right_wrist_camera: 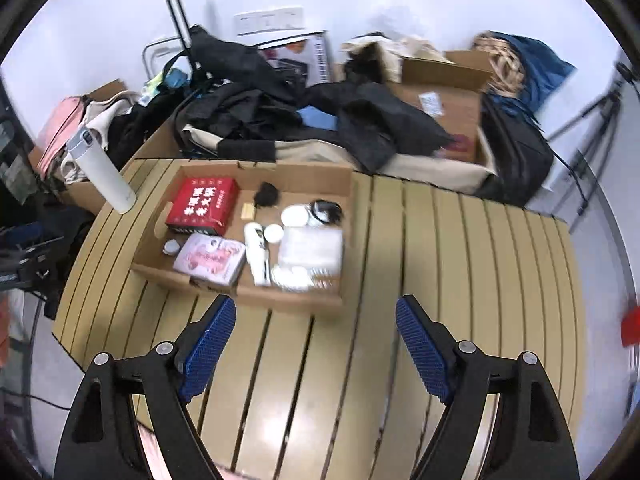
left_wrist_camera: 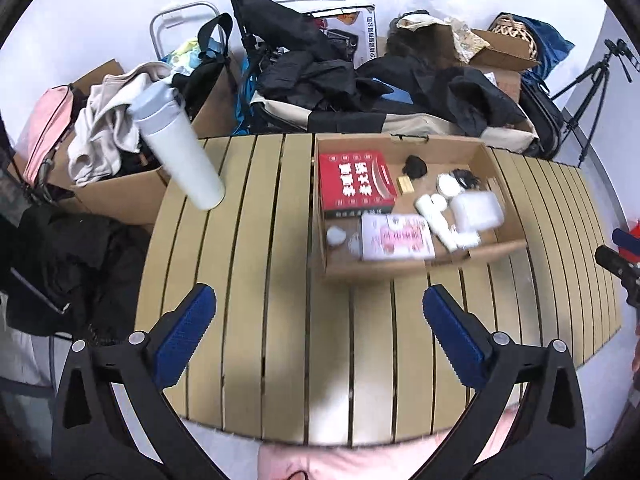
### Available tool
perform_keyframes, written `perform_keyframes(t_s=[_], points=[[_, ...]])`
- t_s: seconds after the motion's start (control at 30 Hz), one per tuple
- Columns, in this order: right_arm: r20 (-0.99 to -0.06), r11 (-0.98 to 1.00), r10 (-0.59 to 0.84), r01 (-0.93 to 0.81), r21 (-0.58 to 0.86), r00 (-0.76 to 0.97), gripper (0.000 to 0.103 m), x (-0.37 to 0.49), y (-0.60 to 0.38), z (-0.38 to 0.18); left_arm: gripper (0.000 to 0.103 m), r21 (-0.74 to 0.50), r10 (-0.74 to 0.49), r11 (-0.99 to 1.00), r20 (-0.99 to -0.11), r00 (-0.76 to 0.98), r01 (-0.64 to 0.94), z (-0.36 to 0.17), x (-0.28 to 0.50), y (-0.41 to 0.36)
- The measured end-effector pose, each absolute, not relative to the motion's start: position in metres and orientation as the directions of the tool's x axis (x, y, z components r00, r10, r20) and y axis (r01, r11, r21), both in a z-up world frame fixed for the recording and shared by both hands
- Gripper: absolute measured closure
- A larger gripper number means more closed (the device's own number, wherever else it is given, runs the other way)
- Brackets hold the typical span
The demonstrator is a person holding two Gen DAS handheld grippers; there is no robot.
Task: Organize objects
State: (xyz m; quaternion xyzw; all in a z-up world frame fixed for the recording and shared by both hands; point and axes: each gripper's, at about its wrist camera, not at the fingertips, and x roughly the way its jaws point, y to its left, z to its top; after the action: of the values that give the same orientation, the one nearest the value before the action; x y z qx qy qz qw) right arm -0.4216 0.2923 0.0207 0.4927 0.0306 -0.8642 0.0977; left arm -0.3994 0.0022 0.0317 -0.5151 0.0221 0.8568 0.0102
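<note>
A shallow cardboard box (left_wrist_camera: 400, 270) (right_wrist_camera: 256, 294) sits on the slatted tan table (left_wrist_camera: 280, 320) (right_wrist_camera: 460, 260). In it lie a red box (left_wrist_camera: 354, 184) (right_wrist_camera: 204, 204), a pink-and-white packet (left_wrist_camera: 396, 236) (right_wrist_camera: 210, 256), white bottles (left_wrist_camera: 436, 216) (right_wrist_camera: 256, 252), a clear plastic case (left_wrist_camera: 476, 210) (right_wrist_camera: 312, 246), a black clump (left_wrist_camera: 414, 166) (right_wrist_camera: 267, 194) and small white items. A white flask (left_wrist_camera: 176, 140) (right_wrist_camera: 102, 170) stands at the table's far left corner. My left gripper (left_wrist_camera: 320, 316) and right gripper (right_wrist_camera: 316, 332) are open and empty, above the table in front of the box.
Behind the table lie piled dark clothes and a beige bag (left_wrist_camera: 380, 92) (right_wrist_camera: 320, 124), cardboard boxes (left_wrist_camera: 496, 52) (right_wrist_camera: 440, 92), a trolley handle (right_wrist_camera: 176, 8) and a tripod (left_wrist_camera: 592, 88) (right_wrist_camera: 592, 128). A box of clothes (left_wrist_camera: 108, 152) stands at the left. A red object (right_wrist_camera: 630, 326) is at the right.
</note>
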Motion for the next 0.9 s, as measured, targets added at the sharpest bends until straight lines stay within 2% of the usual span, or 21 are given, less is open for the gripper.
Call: perform_keyframes(t_s=[0.23,0.4,0.6,0.73,0.83,0.9], points=[[-0.833,-0.975,-0.181,0.206,0.083,-0.522,0.018,-0.367,0.283,0.04,0.0,-0.009,0.03,-0.999,-0.875,-0.483,-0.046,0.047,-0.351,-0.004],[-0.81,-0.972,-0.202,0.216,0.096,-0.551,0.018,-0.334,0.269,0.041,0.0,0.067,-0.065,-0.998,-0.811,-0.581,0.018,0.054,-0.307,-0.007],[-0.727,-0.966,-0.232,0.239,0.097,-0.646,0.018,-0.252,0.268,0.048,0.0,0.084,-0.062,-0.996,-0.695,-0.716,0.005,0.058,-0.207,-0.004],[-0.699,-0.958,-0.237,0.28,0.055,-0.675,0.017,-0.174,0.267,0.04,0.0,0.069,-0.011,-0.997,-0.635,-0.773,-0.043,0.053,-0.127,0.002],[-0.677,-0.952,-0.235,0.305,0.017,-0.698,0.018,-0.113,0.265,0.034,0.0,0.039,0.042,-0.996,-0.61,-0.791,-0.083,0.04,-0.065,0.009],[-0.658,-0.967,-0.202,0.256,0.015,-0.726,0.017,-0.074,0.267,0.024,0.0,0.04,0.041,-0.996,-0.615,-0.787,-0.084,0.022,-0.024,0.013]])
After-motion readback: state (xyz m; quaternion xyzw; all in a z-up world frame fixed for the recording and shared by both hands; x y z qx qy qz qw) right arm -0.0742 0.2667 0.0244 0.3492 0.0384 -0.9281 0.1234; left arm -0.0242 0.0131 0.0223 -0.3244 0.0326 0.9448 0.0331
